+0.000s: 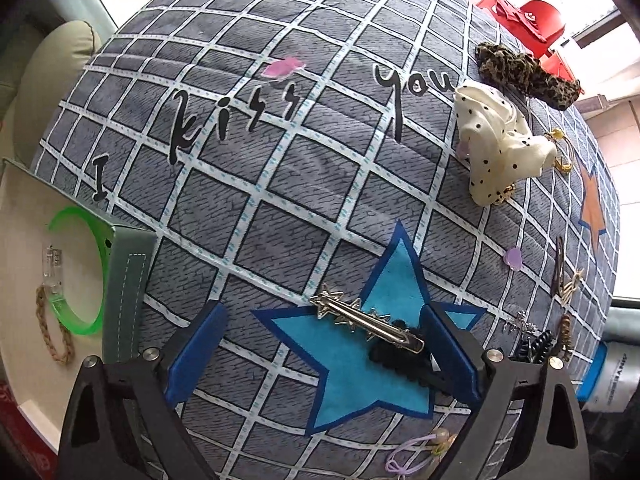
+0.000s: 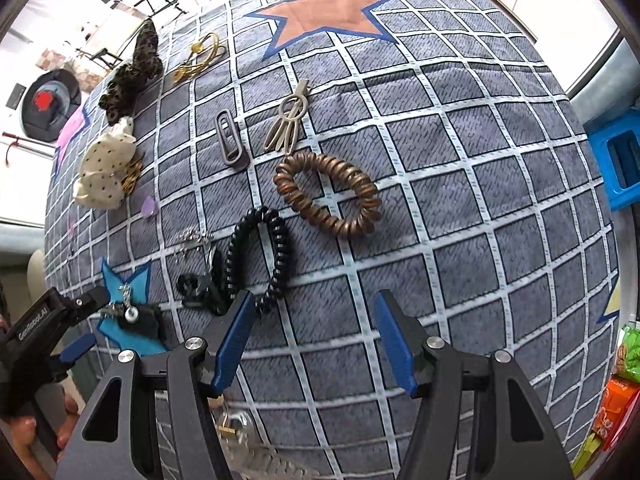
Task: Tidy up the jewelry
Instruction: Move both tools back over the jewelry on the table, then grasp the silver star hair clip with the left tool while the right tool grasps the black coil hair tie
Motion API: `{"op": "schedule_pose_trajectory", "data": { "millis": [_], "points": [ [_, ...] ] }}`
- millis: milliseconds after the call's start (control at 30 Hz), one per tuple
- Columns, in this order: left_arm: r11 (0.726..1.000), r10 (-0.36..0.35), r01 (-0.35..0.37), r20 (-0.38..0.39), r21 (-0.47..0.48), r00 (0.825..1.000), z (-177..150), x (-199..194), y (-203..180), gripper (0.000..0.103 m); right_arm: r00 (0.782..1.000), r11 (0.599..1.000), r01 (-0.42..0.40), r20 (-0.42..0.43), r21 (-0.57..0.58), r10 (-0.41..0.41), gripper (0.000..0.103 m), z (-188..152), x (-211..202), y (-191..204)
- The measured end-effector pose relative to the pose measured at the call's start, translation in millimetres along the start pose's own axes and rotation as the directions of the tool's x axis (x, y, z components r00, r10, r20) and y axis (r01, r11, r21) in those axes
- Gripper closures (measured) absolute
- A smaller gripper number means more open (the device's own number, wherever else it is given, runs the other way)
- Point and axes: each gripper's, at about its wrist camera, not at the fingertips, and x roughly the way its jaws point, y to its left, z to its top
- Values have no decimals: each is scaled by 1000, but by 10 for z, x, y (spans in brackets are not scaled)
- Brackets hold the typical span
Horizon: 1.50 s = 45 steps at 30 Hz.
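My left gripper (image 1: 324, 352) is open, its blue fingers astride a silver star hair clip (image 1: 366, 318) and a black claw clip (image 1: 400, 354) lying on a blue star of the checked grey cloth (image 1: 280, 184). It shows from the side in the right wrist view (image 2: 86, 324). My right gripper (image 2: 316, 340) is open and empty, just short of a black coil hair tie (image 2: 260, 256). A bronze coil hair tie (image 2: 328, 194), a beige clip (image 2: 290, 118) and a grey snap clip (image 2: 230, 138) lie beyond.
An open box (image 1: 24, 264) at the left holds a green bangle (image 1: 86, 272), a clear clip and a braided cord. A polka-dot scrunchie (image 1: 496, 144), a leopard scrunchie (image 1: 524, 74), gold pieces (image 2: 200, 58) and a lilac hair tie (image 1: 416, 452) lie on the cloth. A blue stool (image 2: 616, 164) stands right.
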Motion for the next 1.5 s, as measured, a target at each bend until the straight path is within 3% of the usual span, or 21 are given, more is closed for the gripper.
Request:
{"op": "schedule_pose_trajectory", "data": {
  "millis": [100,233,367,400,467,500,533,633,700,967,1167,1367,1500],
  "points": [
    [999,38,-38,14,23,999,6,5,-132,11,1000,1000,21,21,-22,-20,38,44,24,99],
    [993,74,-77,34,93,997,-6,-11,-349,27,998,996,60,40,-63,-57,39,70,68,224],
    [982,93,-101,58,161,994,-5,-33,-522,57,992,987,119,52,-111,-114,52,61,102,349],
    [980,92,-101,61,174,994,0,-45,-549,59,991,984,128,56,-121,-122,57,58,106,375],
    [976,88,-100,69,194,994,-5,-65,-602,82,989,981,142,63,-130,-135,70,31,105,416],
    [973,83,-95,67,210,994,-10,-70,-614,85,988,980,145,65,-134,-137,84,40,110,432],
    [970,76,-89,68,225,995,-41,-95,-651,85,988,981,145,65,-133,-137,90,38,110,455],
    [961,55,-76,86,266,995,-117,-200,-592,91,991,985,124,62,-122,-117,92,62,114,440],
    [957,22,-46,87,285,996,-209,-266,-558,100,993,987,104,62,-120,-97,92,29,76,360],
    [943,-43,15,78,332,996,-516,-436,-457,102,998,993,29,58,-113,-23,93,-117,-159,109],
    [943,-67,44,59,330,996,-553,-466,-248,102,998,994,-2,57,-112,8,92,-274,-308,48],
    [956,-41,33,22,292,999,-566,-468,-126,102,999,994,-16,47,-105,21,93,-338,-320,41],
    [953,-9,-5,44,304,999,-584,-443,-166,101,999,994,-21,44,-104,26,93,-399,-358,35]
  ]
}}
